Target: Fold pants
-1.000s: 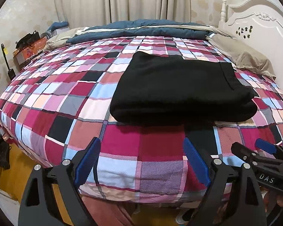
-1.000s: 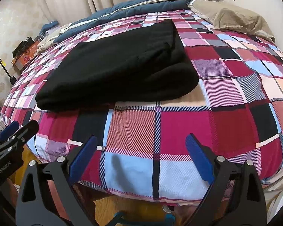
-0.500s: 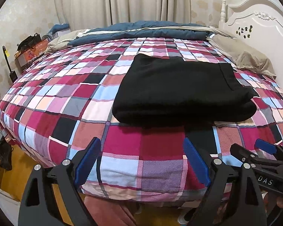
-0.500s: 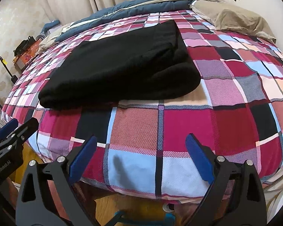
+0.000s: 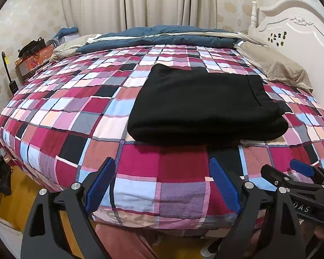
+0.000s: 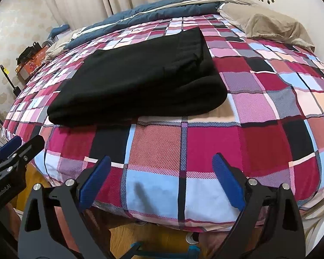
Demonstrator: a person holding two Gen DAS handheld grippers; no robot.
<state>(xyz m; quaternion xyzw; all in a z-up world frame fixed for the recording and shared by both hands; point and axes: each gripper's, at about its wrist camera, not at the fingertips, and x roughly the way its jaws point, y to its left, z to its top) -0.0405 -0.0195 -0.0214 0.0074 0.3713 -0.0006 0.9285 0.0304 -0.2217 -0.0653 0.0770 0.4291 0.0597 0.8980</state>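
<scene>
Even warm indoor light, sharp focus, soft shadows, fisheye-bowed dark corners

headboard (image 5: 302,34) cut off, box (image 5: 30,64) print unreadable

The black pants (image 5: 203,105) lie folded into a thick, flat rectangle on the plaid bedspread (image 5: 75,116), layers stacked with a rounded fold along the edge nearest the bedspread's front edge, a seam showing on top.
</scene>
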